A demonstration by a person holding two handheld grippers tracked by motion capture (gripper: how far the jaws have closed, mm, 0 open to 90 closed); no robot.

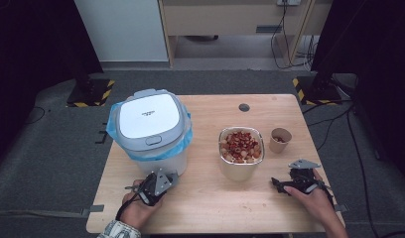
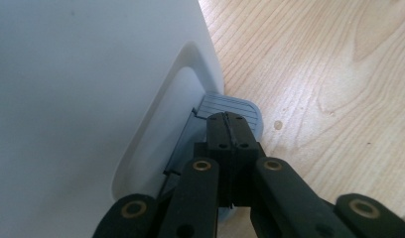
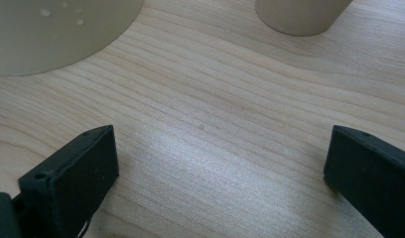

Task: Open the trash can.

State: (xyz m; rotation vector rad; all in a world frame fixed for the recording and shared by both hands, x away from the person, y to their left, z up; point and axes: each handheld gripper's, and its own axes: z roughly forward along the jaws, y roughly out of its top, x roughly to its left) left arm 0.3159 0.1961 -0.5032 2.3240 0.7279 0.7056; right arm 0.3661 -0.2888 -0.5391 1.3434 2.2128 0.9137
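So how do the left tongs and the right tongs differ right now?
The left tongs have their jaws shut together; the right tongs have theirs spread wide. The left tongs sit at the grey pedal at the foot of the white bin; the right tongs are over bare table, short of the bowl and the paper cup. Both are hand-held and low at the table's near edge.
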